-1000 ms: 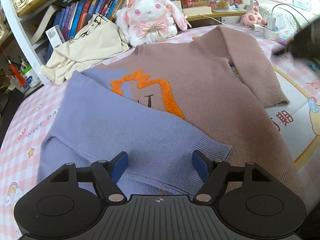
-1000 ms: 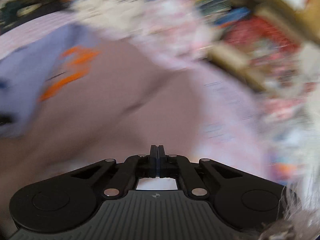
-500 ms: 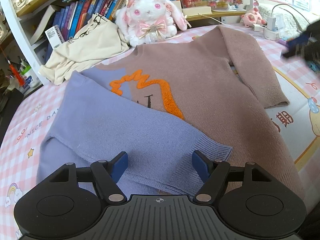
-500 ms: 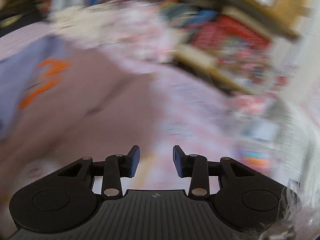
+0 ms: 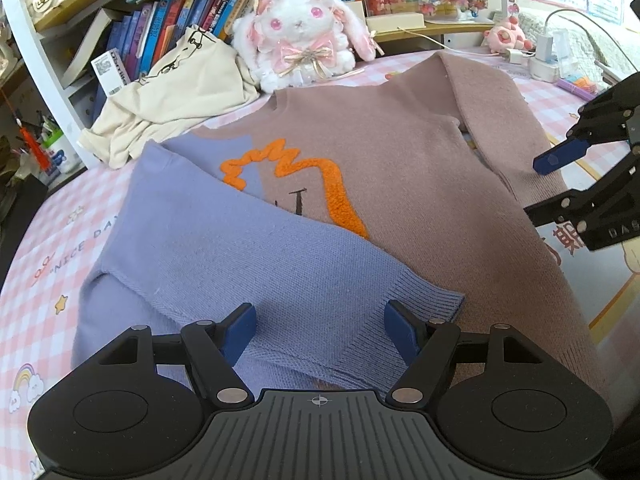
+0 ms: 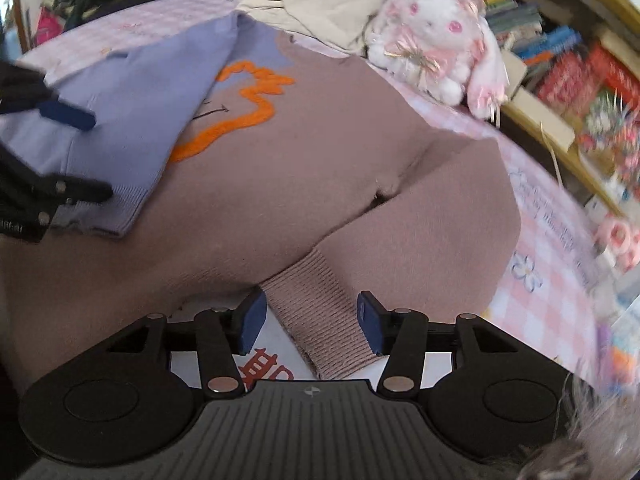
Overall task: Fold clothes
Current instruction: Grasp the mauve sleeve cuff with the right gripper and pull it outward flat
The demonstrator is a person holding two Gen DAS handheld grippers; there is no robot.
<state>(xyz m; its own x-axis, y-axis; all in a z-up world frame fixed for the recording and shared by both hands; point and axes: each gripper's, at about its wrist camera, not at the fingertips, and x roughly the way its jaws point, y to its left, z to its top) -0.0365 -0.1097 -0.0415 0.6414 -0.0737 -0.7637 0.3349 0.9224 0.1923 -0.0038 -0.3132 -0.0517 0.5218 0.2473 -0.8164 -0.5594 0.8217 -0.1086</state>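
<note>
The sweater (image 5: 384,184) lay spread across the bed (image 5: 36,280), its brown cuff (image 6: 324,312) between the part-open right gripper (image 6: 310,320), ungripped, while the left gripper (image 5: 320,330) gaped wide over the folded blue sleeve (image 5: 248,264).

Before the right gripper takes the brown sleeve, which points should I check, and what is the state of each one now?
1. Right gripper jaws apart: ok; the figure shows no real change now.
2. Ribbed cuff of the brown sleeve lies between the pads: ok, but the pads do not press on it.
3. Blue sleeve already folded across the sweater chest: ok.
4. Left gripper open above the blue cuff, holding nothing: ok.
5. Folding path over the chest free of objects: ok; the plush rabbit and the cream cloth stay beyond the collar.
6. Cuff lifted from the mat: cannot tell.
</note>
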